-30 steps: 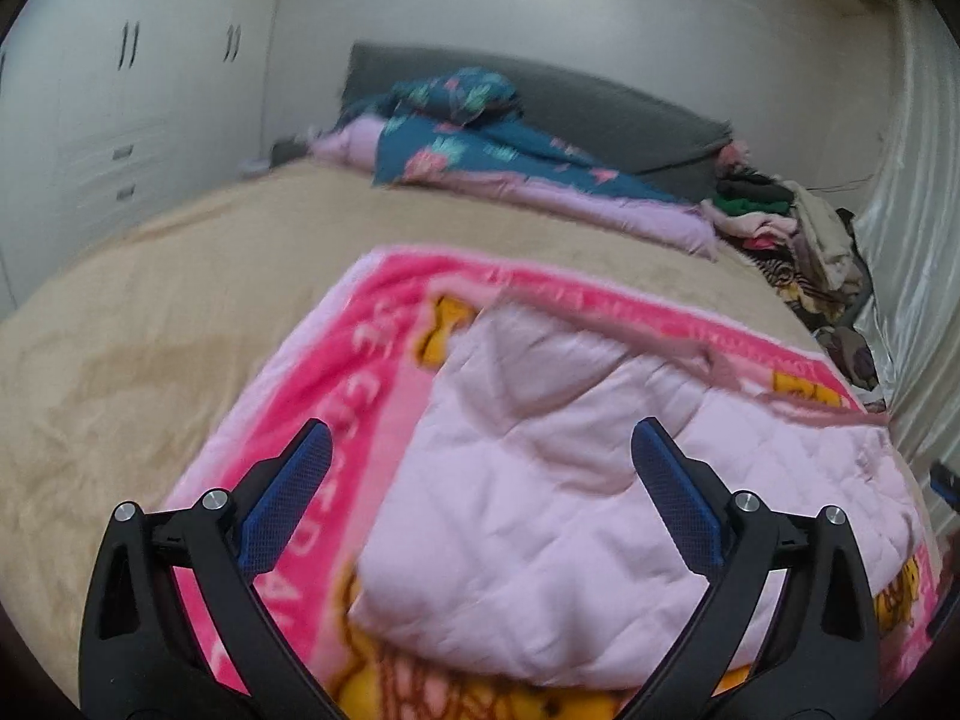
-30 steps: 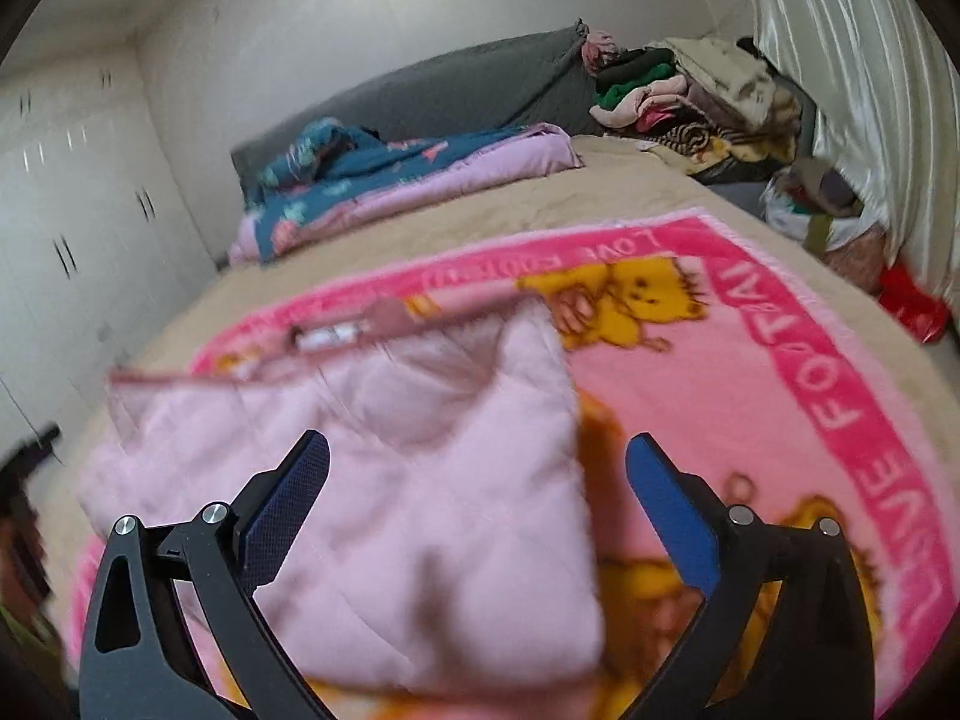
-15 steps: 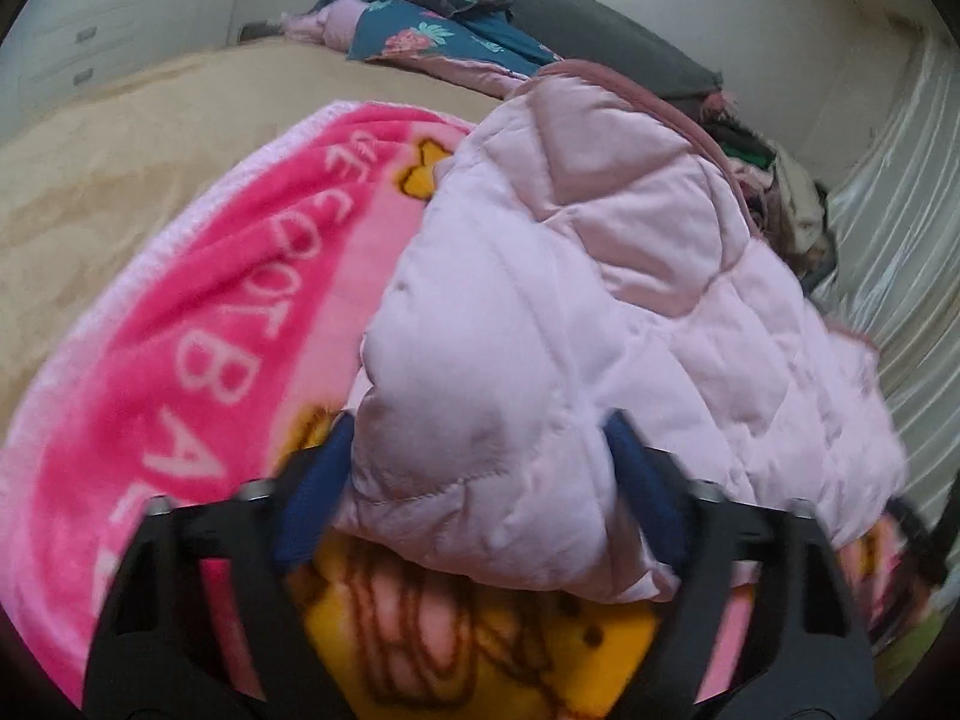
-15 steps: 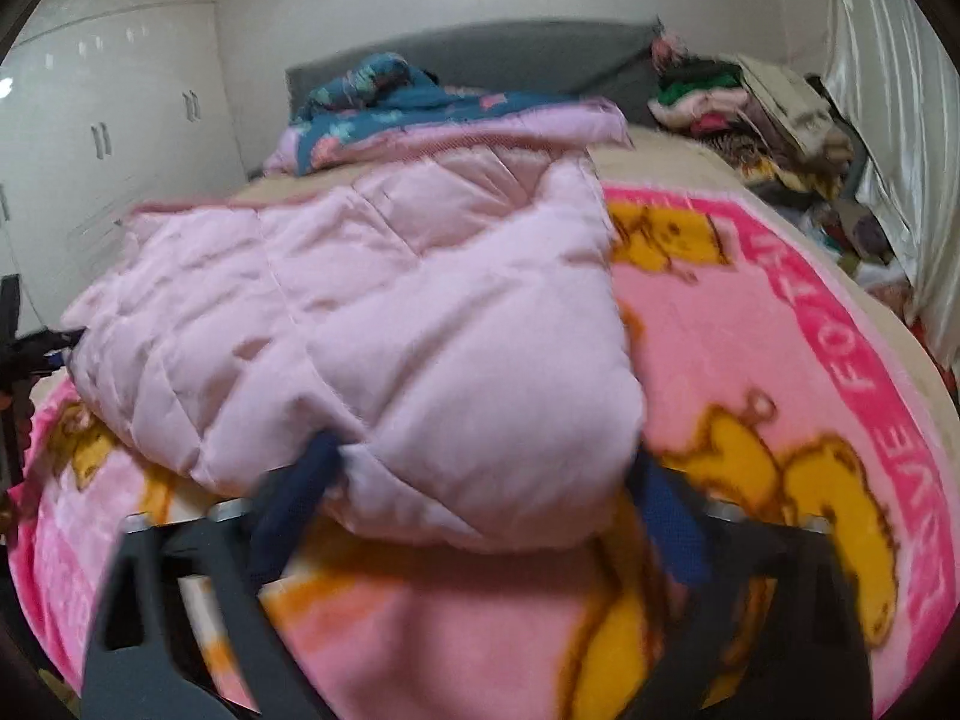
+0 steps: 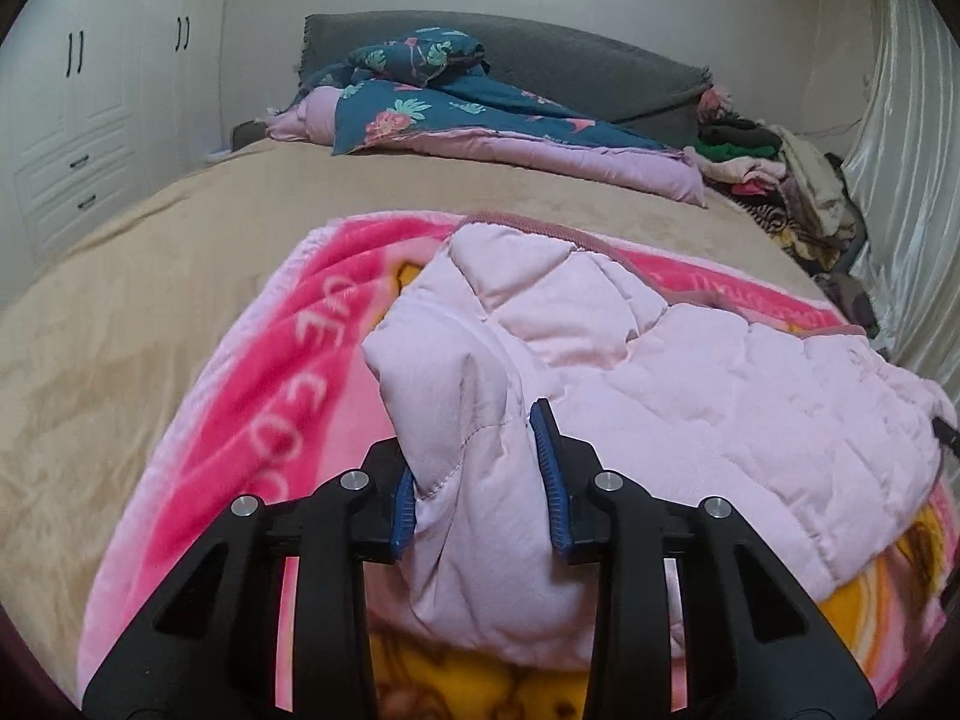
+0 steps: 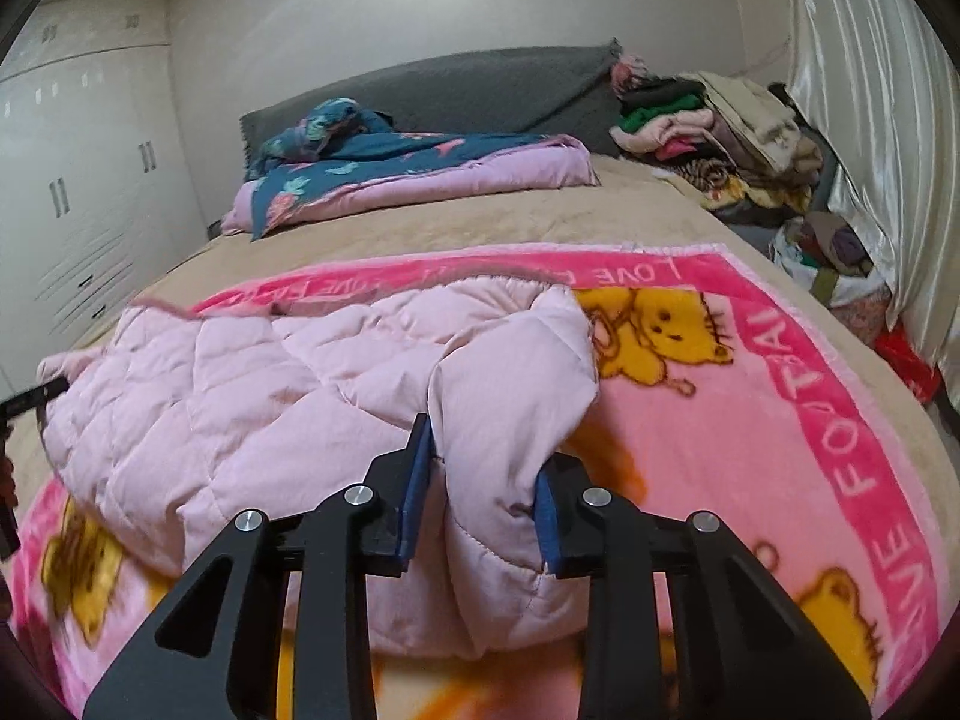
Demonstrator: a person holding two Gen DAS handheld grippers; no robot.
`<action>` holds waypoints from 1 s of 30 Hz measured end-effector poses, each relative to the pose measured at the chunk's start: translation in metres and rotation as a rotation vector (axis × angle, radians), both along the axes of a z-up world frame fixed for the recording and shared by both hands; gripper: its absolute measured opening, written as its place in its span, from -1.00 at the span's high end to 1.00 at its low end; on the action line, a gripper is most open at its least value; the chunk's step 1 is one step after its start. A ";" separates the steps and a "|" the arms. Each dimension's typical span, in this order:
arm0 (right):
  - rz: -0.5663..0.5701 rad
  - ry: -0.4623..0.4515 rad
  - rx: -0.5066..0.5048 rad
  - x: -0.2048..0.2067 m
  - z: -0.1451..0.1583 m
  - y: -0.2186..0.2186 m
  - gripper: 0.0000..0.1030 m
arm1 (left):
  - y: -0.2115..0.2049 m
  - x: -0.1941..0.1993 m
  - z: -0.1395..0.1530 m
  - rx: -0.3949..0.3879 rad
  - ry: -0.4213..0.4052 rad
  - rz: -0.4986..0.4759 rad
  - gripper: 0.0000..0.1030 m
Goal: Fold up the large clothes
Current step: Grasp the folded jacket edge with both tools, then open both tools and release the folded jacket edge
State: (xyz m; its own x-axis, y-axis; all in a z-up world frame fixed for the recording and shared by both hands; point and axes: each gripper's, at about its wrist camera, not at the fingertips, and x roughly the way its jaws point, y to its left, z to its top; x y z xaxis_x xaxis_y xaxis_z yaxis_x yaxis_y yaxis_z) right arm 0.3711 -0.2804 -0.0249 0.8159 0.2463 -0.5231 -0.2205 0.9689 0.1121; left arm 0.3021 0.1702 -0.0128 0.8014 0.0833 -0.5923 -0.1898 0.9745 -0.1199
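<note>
A pale pink quilted jacket [image 5: 660,372] lies folded on a pink cartoon blanket [image 5: 282,372] on the bed. My left gripper [image 5: 477,480] is shut on the jacket's near left corner, which bunches up between the blue pads. In the right wrist view the same jacket [image 6: 252,396] stretches to the left over the blanket [image 6: 780,420], and my right gripper [image 6: 483,492] is shut on its near right corner. Both corners are lifted a little off the blanket. The jacket's underside is hidden.
The tan bedspread [image 5: 150,276] surrounds the blanket. A folded teal and lilac quilt [image 5: 480,120] lies by the grey headboard [image 5: 600,72]. A pile of clothes [image 6: 720,132] and bags [image 6: 840,264] stand at the right by the curtain. White wardrobes [image 5: 78,108] line the left wall.
Both grippers were open above the jacket, dropped onto its near edge, and have closed on the two near corners, which now rise bunched between the pads.
</note>
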 end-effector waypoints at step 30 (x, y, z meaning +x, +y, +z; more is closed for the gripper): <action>-0.104 0.224 -0.039 0.085 -0.063 0.022 0.28 | 0.004 0.066 -0.047 0.042 0.137 0.030 0.41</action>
